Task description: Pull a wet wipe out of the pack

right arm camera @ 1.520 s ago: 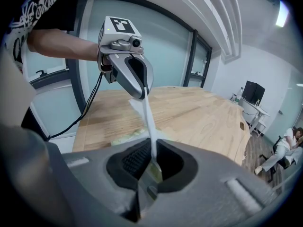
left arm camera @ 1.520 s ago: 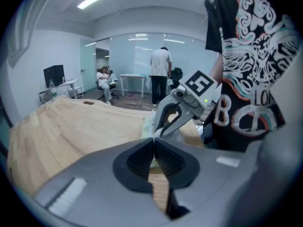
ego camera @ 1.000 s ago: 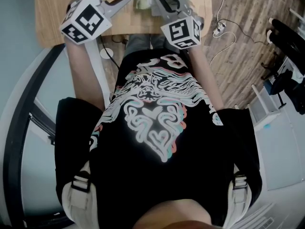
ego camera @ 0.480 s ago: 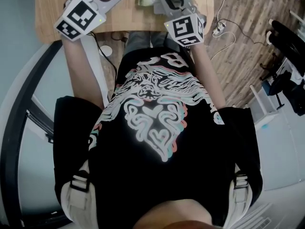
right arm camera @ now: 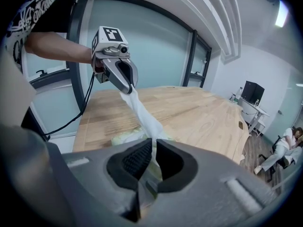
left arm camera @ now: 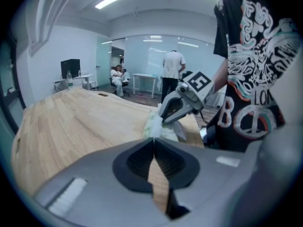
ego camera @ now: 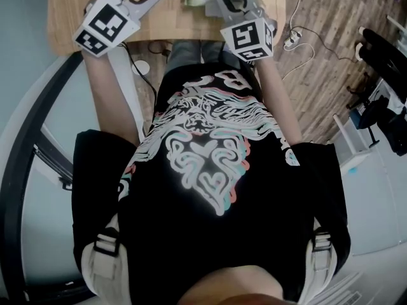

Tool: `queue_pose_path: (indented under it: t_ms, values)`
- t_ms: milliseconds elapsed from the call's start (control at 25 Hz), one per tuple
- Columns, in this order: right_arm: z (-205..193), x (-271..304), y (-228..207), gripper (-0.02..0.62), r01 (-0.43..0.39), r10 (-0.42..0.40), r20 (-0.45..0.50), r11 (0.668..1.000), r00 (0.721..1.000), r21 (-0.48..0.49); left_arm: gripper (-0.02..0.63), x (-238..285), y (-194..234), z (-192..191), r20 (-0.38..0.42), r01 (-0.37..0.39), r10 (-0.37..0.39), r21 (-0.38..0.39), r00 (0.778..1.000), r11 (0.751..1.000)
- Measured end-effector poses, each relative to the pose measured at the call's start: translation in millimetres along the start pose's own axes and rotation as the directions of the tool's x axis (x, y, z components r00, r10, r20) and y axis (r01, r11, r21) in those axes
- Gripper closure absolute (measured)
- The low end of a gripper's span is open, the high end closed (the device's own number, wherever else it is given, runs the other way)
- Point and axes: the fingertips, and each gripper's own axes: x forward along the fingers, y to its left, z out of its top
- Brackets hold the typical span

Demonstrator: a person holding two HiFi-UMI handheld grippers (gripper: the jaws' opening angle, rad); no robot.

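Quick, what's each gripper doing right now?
Left gripper: closed, pinching the wet wipe.
Right gripper: closed on the pack.

A light wooden worktop (ego camera: 70,18) with long, flowing grain is carrying the scene, its surface showing smooth and pale in both gripper views. A soft, pale green-and-white pack of wet wipes (right arm camera: 124,137) is lying directly on it, near the edge on the person's side and looking a little crumpled. Farther out across the boards, a small dark mark (right arm camera: 240,125) is showing in the wood; whether it is a knot or a hole is not telling clearly.
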Motion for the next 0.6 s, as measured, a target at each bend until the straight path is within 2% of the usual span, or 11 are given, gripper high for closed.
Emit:
queue_pose_path:
  t_ms: [240,440,600]
  values:
    - [-5.1,-6.6,-7.3,0.568,0.026,-0.026,0.001,0.999,1.0,0.033,0.612,-7.7,4.2,-11.4,0.007,-0.053,0.053,-0.043,0.999,0.998]
    - [-5.2,-9.7,-7.0,0.568,0.035,-0.035,0.004,0.998,0.999,0.059,0.612,-14.2,7.2,-34.7,0.014,-0.113,0.116,-0.133,0.993,0.985]
    - [-2.9,-11.6,-3.7,0.568,0.038,-0.039,0.013,0.997,0.999,0.062,0.612,-14.0,4.0,-55.4,-0.013,-0.13,0.13,-0.174,0.991,0.976]
